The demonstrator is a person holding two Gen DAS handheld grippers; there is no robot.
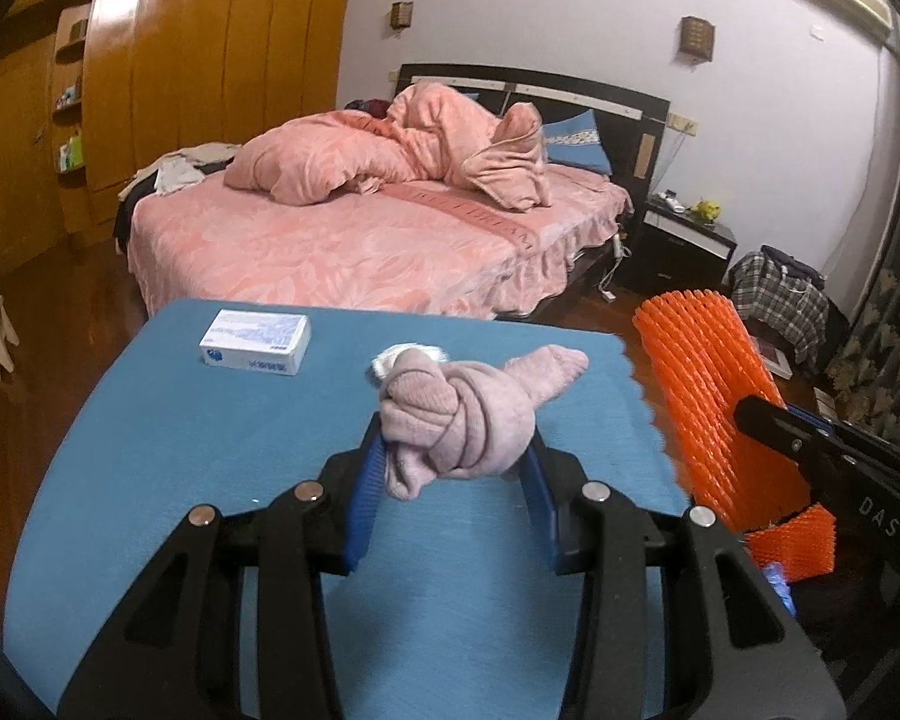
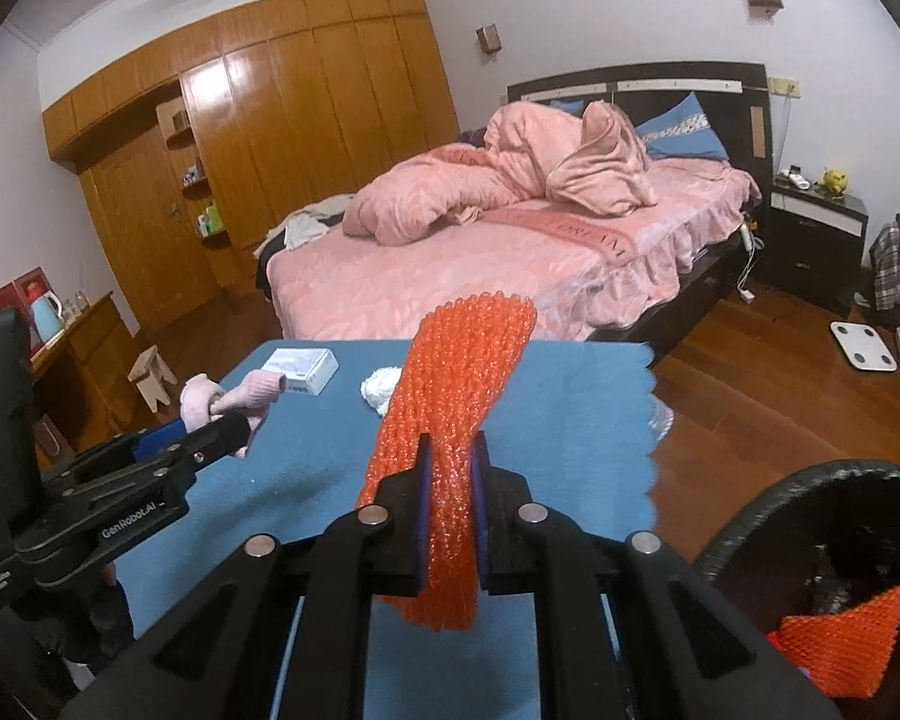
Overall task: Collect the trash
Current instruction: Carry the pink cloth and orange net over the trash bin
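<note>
My left gripper (image 1: 456,447) is shut on a knotted pink cloth (image 1: 462,414), held above the blue-covered table (image 1: 210,450). The right wrist view shows the same gripper (image 2: 234,429) and cloth (image 2: 252,393) at the left. My right gripper (image 2: 452,450) is shut on a long orange foam net (image 2: 456,372), which sticks up and forward past the pads. From the left wrist view this net (image 1: 708,396) stands off the table's right edge. A crumpled white tissue (image 2: 381,390) and a white box (image 2: 303,369) lie on the table's far part.
A black bin (image 2: 810,480) stands low at the right with another orange net (image 2: 840,642) inside. Beyond the table are a pink bed (image 2: 510,264), a black nightstand (image 2: 816,240), a wooden wardrobe (image 2: 270,120) and a small stool (image 2: 153,381) on the wood floor.
</note>
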